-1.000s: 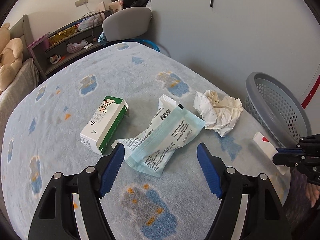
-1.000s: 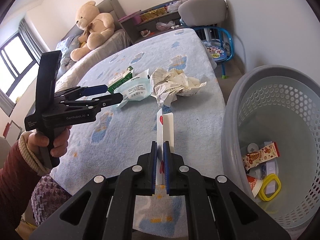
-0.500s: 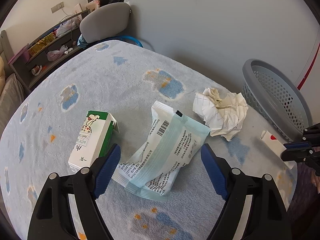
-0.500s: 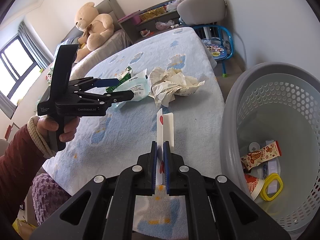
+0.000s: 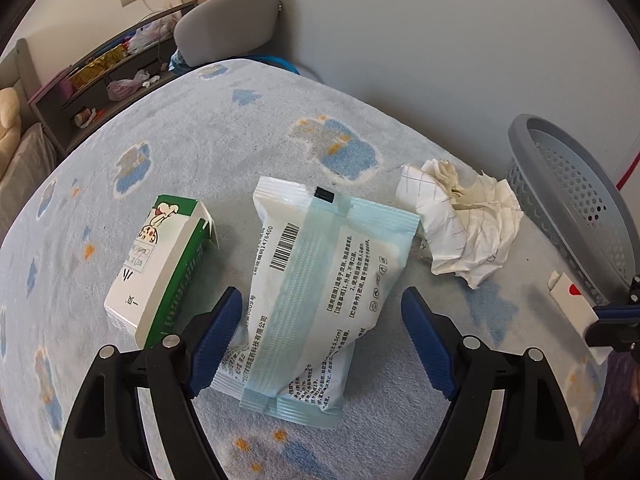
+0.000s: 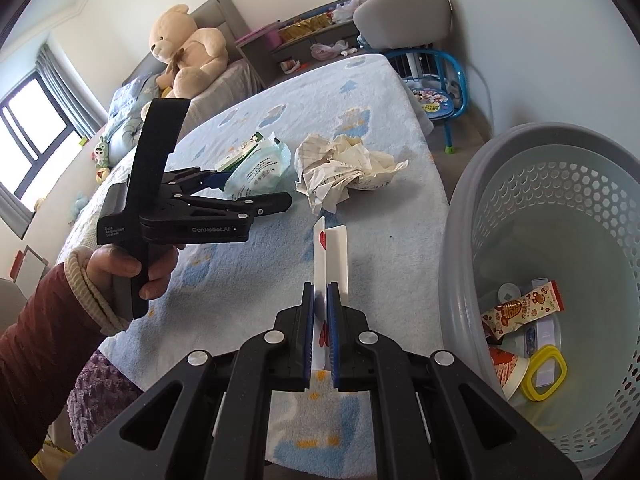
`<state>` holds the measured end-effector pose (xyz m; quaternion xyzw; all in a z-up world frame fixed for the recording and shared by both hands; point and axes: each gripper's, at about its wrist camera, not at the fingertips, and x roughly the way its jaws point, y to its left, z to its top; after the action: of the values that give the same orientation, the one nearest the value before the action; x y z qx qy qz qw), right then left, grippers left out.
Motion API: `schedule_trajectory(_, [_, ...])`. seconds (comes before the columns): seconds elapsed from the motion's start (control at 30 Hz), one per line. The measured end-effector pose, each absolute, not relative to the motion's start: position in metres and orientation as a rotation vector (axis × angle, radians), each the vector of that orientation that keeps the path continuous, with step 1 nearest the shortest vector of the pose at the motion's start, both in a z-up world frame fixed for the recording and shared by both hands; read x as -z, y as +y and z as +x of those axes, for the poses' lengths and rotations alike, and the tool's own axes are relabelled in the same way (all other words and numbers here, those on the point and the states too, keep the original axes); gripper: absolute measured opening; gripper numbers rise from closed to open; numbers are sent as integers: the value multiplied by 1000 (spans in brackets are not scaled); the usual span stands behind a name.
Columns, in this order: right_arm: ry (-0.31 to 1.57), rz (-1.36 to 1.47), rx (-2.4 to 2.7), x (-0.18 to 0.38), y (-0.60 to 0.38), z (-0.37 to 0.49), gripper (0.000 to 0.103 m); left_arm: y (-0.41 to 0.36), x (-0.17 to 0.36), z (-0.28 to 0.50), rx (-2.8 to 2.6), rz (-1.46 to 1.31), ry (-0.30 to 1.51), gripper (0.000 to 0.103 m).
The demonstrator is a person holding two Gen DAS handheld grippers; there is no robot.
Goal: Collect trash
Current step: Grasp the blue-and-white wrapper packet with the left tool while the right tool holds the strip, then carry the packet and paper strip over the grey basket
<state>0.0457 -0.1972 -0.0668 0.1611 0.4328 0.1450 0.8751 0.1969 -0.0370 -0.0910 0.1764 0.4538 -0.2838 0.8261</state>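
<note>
My left gripper (image 5: 322, 316) is open, its blue fingers on either side of a pale blue and white wipes packet (image 5: 316, 292) lying on the blanket. A green and white carton (image 5: 160, 268) lies just left of it, and crumpled paper (image 5: 464, 220) lies to the right. My right gripper (image 6: 320, 312) is shut on a small white card with a red mark (image 6: 330, 252), held above the table edge beside the grey basket (image 6: 456, 264). The left gripper (image 6: 256, 196) shows in the right wrist view too.
The grey basket (image 5: 568, 184) stands off the table's right side and holds several wrappers and a yellow ring (image 6: 546, 372). A grey chair (image 5: 228, 24) and shelf stand at the far end. A teddy bear (image 6: 188, 48) sits on a bed.
My left gripper has moved forward and down over the wipes packet, which now lies between its fingers. My right gripper holds the card nearly still.
</note>
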Motion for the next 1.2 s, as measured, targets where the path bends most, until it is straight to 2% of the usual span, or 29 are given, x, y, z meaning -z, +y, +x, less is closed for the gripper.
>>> schedule_trajectory(0.03, [903,333,-302,67,-197,45,7,-36,91,195,587,357,966,69])
schedule_trajectory(0.17, [897,330,-299,64,-197,43,7,-30,88,188,485,275,960,49])
schedule_trajectory(0.77, [843,326,-267,42,-215,12,7,-16,30,61,210,124,799,49])
schedule_trajectory(1.2, [773,338,-41,27,-308,-20,7,-117,11,22,373,102,793,49])
